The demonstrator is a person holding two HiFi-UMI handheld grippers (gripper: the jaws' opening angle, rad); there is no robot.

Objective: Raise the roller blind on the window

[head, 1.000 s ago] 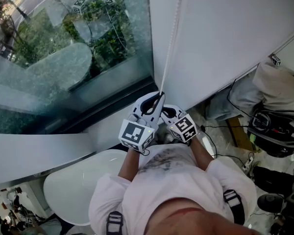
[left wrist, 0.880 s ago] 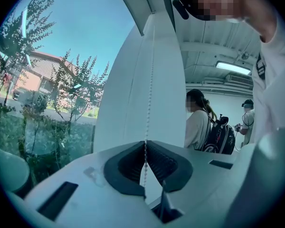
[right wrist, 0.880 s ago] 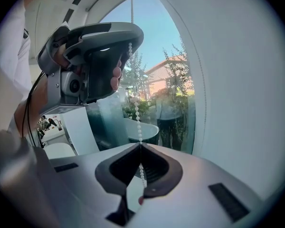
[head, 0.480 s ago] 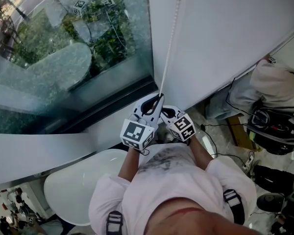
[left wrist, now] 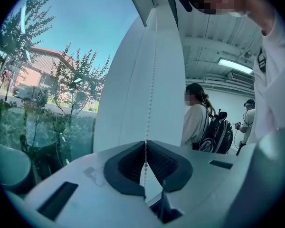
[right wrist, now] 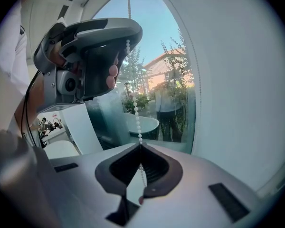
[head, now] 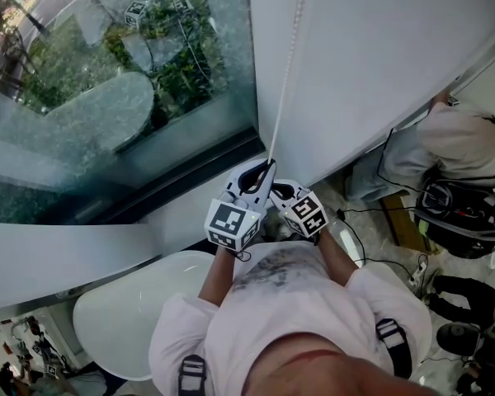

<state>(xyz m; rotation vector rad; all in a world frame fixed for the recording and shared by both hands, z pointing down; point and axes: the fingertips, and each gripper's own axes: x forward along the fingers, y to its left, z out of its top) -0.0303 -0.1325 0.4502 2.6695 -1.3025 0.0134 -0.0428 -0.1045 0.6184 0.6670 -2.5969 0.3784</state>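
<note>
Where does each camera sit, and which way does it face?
Head view: on the person's head, facing steeply down; left gripper, right gripper, forearms show.
Left gripper view: on that gripper, facing up the white beaded pull cord; own fingers show.
Right gripper view: on that gripper, facing upward; own fingers, left gripper show.
Both gripper views share the cord.

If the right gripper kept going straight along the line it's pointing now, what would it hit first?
Most likely the left gripper, clamped on the same bead chain ahead of the right gripper. It sits slightly left of that line, so a near miss is possible.
</note>
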